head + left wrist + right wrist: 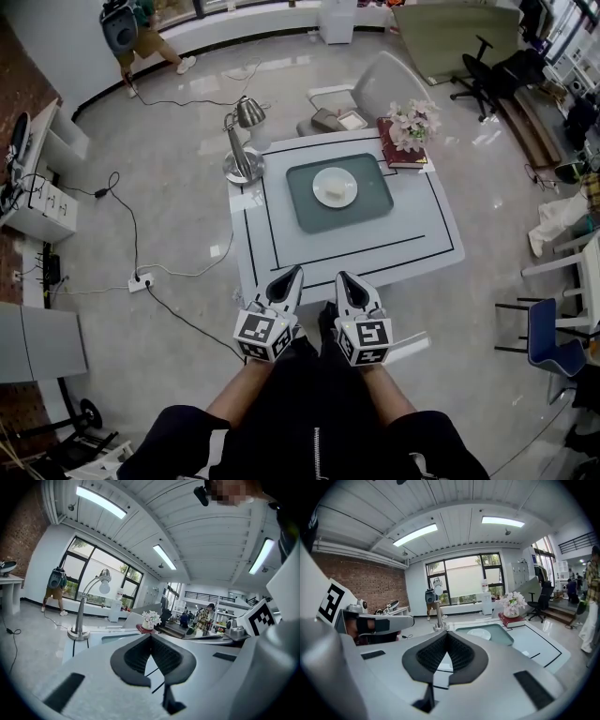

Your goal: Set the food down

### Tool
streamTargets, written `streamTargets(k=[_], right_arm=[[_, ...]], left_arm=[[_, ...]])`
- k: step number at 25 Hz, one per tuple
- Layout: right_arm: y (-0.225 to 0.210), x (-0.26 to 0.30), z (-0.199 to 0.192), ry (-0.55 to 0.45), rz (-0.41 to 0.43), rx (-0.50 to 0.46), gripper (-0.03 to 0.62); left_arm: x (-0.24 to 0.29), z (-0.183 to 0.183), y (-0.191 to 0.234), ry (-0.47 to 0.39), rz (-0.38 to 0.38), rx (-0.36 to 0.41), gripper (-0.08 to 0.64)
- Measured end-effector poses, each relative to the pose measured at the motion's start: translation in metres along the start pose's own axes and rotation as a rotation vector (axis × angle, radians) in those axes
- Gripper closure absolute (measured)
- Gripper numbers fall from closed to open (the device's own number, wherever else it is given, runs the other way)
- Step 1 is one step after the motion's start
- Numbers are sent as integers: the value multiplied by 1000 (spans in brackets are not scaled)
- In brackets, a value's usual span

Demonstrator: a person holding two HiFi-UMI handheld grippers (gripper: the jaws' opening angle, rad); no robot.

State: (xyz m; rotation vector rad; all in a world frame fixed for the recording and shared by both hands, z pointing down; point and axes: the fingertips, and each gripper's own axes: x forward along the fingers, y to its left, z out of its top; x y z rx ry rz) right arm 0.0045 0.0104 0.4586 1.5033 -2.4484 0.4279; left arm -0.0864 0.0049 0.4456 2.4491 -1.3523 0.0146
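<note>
Nearest us are the person's legs (314, 441) in dark clothing, with bare forearms reaching forward from them. We take the white table (441, 234) as our landmark.

At its near edge, left of centre, the left gripper (294, 274) points away from us toward the table's middle. In its own view we see the dark ribbed pads pressed together at the tips, with nothing between them; only a black line on the table shows through the small gap lower down. Just beside it, right of centre at the same near edge, the right gripper (341, 278) points the same way. Its jaws are also closed tip to tip and hold nothing.

On the table's far left corner stands a desk lamp (244, 141), its head bent toward the far side. In the table's middle lies a grey-green tray (375, 202), its long side running left to right and slightly skewed to the table's edges. A white plate (349, 178) sits at the tray's centre, and a pale piece of food (334, 191) lies on it, well apart from both grippers. The food is too small for us to tell which way its long axis points. On the far right corner, flowers (412, 120) stand on a red book (401, 157).
</note>
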Motion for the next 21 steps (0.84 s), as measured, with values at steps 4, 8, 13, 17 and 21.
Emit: streamTargets(k=[4,8,13,17,21], right_arm=[[8,-3,2,-5,0,-8,584],[15,-2,6,-14,5,-18,584],[20,1,12,-17,10,-33,584],[22,2,13,-21,12,-41,584],[24,0,14,-22,12,-44,584]], left_arm=[[-7,4,0,-7,-12,9,555],[-10,9,4,-19,-12,12,555],[-11,14,8,-37,-8,6,555],[-12,13,9,-42,-7,-4,555],[-14,11,7,-51,-5,-11,555]])
